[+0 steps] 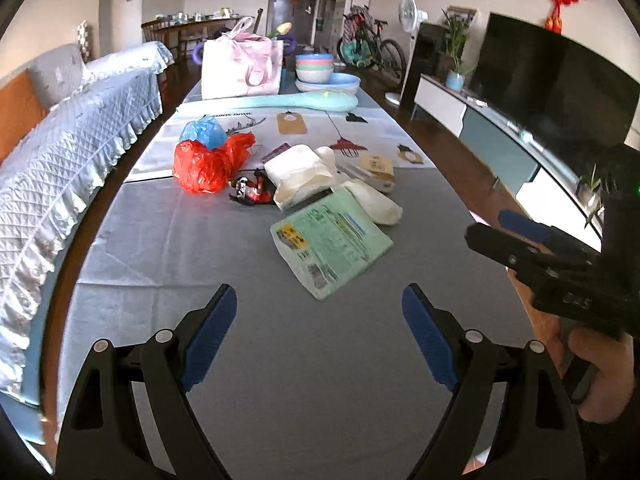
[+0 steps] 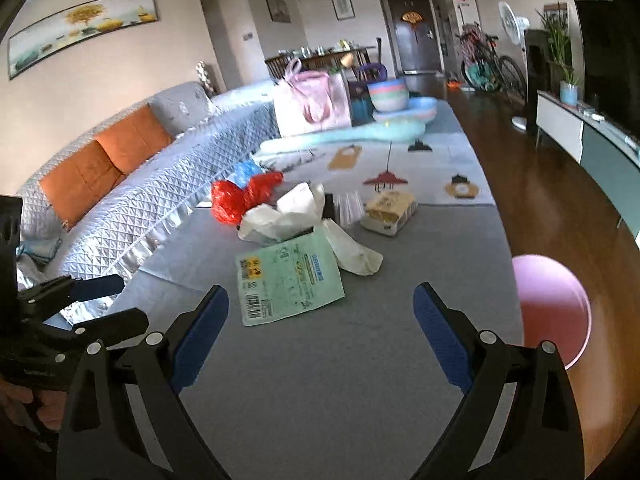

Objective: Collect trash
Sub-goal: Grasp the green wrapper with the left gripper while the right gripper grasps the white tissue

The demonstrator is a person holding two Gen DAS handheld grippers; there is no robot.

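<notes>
Currently both tongs hover above the grey counter (image 1: 160, 240), spread wide and holding nothing. The left tongs (image 1: 318, 336) and right tongs (image 2: 320, 336) both face the trash pile in the middle of the counter. Nearest lies a flat green package (image 2: 290, 280); behind it are crumpled white paper (image 1: 298, 174), a red plastic bag (image 1: 204, 164), a blue bag (image 1: 202, 132) and a small yellow carton (image 2: 389, 208).

2 wrist views, low over table (image 1: 168, 240), both facing trash pile (image 1: 320, 200).
</notes>
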